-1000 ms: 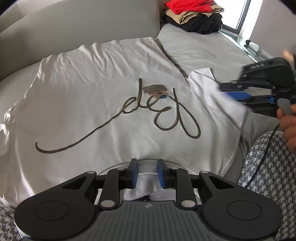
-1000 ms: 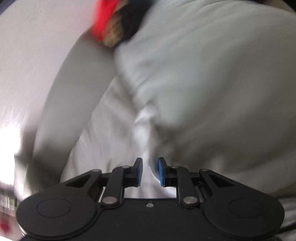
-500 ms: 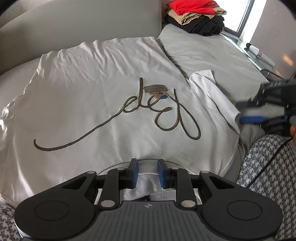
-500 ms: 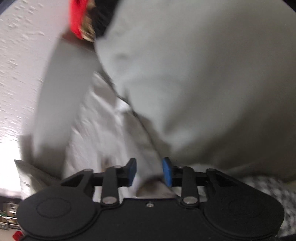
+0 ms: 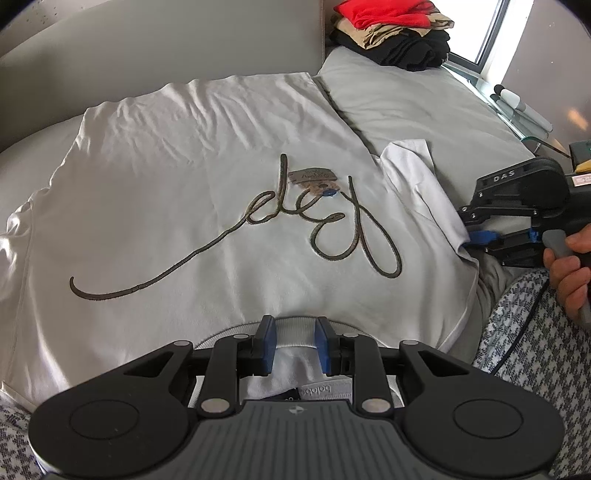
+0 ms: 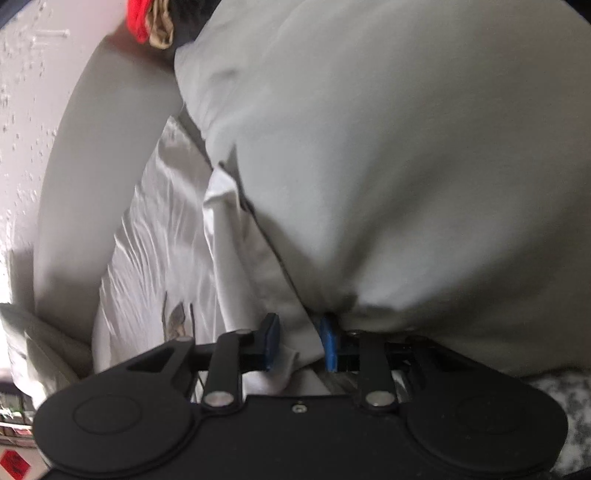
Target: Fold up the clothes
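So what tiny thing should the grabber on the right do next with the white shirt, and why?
Probably close on the sleeve. The right hand-held gripper is open with the white shirt's sleeve edge lying between its fingers, not pinched yet. The left hand-held gripper sits open at the collar.

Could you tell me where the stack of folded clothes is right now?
In the left wrist view the stack of folded clothes sits at the top right, on the grey cushion beside the window.

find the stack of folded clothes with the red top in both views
Left wrist view: stack of folded clothes at top, right of centre, on the grey sofa.
Right wrist view: only a blurred sliver at the top left edge.
Shared landmark: white t-shirt.
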